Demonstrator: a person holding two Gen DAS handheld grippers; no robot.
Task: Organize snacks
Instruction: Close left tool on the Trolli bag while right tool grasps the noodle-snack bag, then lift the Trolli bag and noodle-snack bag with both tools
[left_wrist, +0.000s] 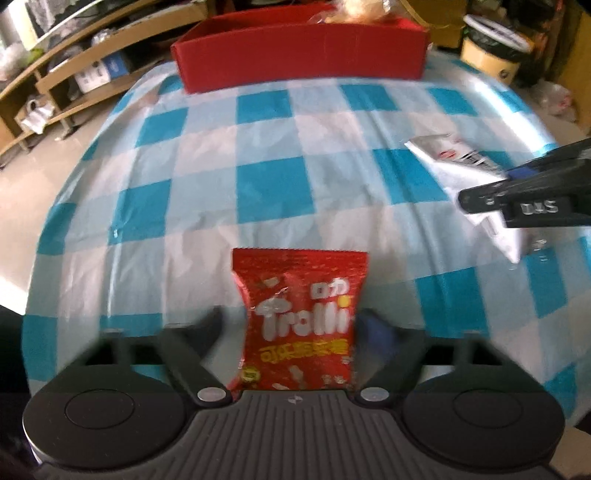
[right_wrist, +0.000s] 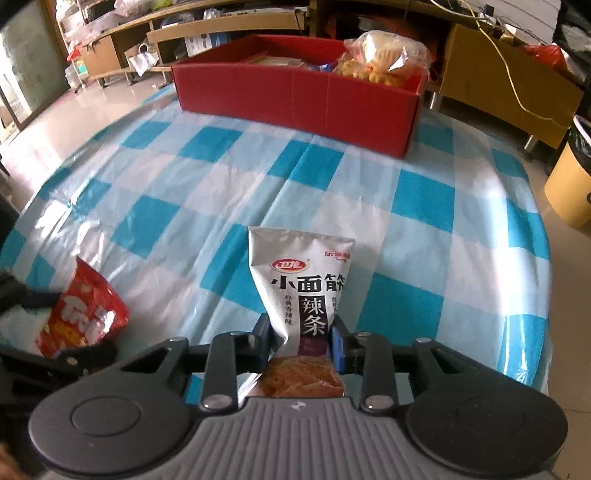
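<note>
Red box (right_wrist: 295, 92) at top centre of the table (right_wrist: 184, 206) holds bagged pastries (right_wrist: 384, 55). Right gripper (right_wrist: 303, 338) fingers pinch white snack packet (right_wrist: 303, 280); left gripper (left_wrist: 291, 325) fingers spread around red Trolli bag (left_wrist: 299, 325), lower centre.

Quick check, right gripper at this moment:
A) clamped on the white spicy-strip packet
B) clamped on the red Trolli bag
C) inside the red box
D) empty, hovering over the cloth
A: the right gripper has both pads pressed on the white packet; the red Trolli bag sits between the open left gripper's fingers.
</note>
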